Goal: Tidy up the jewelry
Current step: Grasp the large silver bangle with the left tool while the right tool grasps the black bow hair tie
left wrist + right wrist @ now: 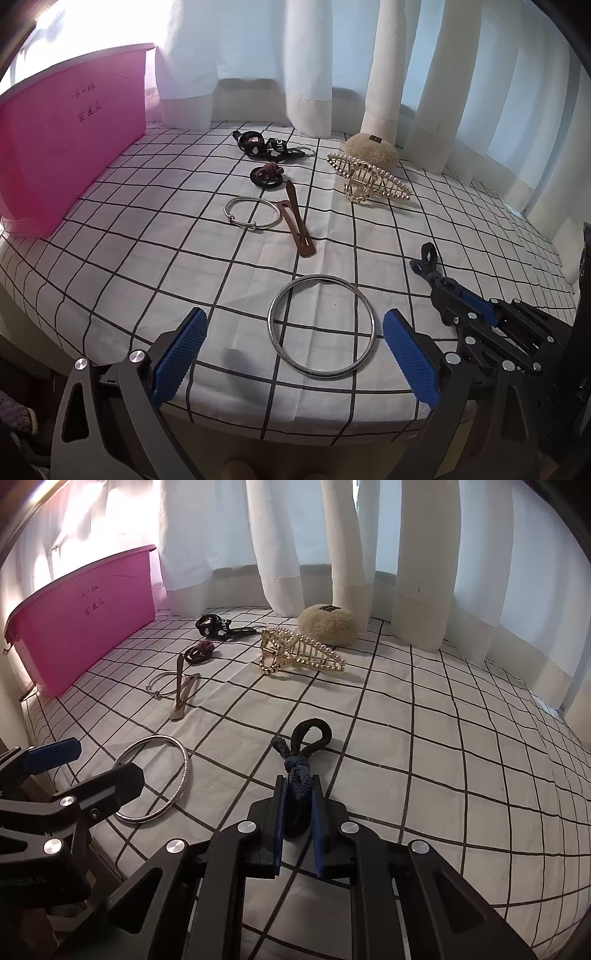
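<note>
Daylight pours through white curtains (258, 55), glare blown out at 11 o'clock above pink bin (74, 129); soft shadows, sharp centre, fisheye bending, dark vignette corners.

- Home, looks like a bedroom.
- Bed (184, 266) with white black-grid sheet as work surface.
- White curtains (288, 546) hang right behind it, daylight coming through.
- Pink plastic bin (70, 144) with handwritten label.
- Hair accessories and bangles (322, 325) loose on the sheet.
</note>
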Action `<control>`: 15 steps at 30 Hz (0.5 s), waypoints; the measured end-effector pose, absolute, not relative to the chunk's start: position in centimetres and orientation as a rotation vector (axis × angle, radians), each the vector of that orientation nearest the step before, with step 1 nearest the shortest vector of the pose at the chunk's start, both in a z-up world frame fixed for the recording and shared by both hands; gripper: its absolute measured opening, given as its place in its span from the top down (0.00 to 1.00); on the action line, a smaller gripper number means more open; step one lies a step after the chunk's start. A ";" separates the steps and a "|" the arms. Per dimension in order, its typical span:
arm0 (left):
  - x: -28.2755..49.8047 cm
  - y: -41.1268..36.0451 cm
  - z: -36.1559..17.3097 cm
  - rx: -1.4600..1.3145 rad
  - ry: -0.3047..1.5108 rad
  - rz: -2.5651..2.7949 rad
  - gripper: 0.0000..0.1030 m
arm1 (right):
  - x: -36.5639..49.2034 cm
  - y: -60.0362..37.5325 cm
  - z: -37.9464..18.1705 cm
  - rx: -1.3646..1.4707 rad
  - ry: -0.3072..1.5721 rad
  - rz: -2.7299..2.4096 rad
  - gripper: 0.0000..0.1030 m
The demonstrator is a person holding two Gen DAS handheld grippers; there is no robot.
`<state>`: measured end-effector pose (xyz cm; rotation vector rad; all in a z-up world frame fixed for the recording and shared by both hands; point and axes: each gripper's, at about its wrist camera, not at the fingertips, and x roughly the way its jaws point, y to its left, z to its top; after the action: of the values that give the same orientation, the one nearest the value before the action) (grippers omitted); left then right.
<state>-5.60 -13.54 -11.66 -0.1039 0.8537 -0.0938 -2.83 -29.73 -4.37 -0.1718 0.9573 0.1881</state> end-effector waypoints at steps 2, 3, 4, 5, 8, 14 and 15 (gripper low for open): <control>-5.3 -14.1 -12.0 -0.101 0.861 -0.097 0.09 | -2.8 -30.5 -4.3 -0.162 0.954 0.188 0.88; -5.1 -14.4 -12.3 -0.101 0.864 -0.099 0.09 | -2.8 -30.7 -4.3 -0.159 0.954 0.189 0.88; -5.0 -14.6 -12.5 -0.098 0.868 -0.099 0.09 | -2.7 -30.9 -4.3 -0.160 0.953 0.187 0.88; -4.8 -14.8 -12.7 -0.094 0.869 -0.099 0.09 | -2.7 -31.1 -4.3 -0.157 0.953 0.189 0.88; -4.3 -15.6 -13.2 -0.064 0.867 -0.094 0.09 | -2.7 -31.3 -4.3 -0.152 0.950 0.191 0.88; -4.1 -16.6 -13.8 0.019 0.830 -0.079 0.07 | -2.8 -31.6 -4.4 -0.144 0.939 0.189 0.88; -4.2 -16.6 -13.9 0.018 0.818 -0.080 0.06 | -2.9 -31.6 -4.4 -0.143 0.937 0.190 0.88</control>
<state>-4.23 -16.62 -13.90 0.0183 0.8185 -0.0797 -2.85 -31.61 -4.35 -0.1430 0.9373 0.1903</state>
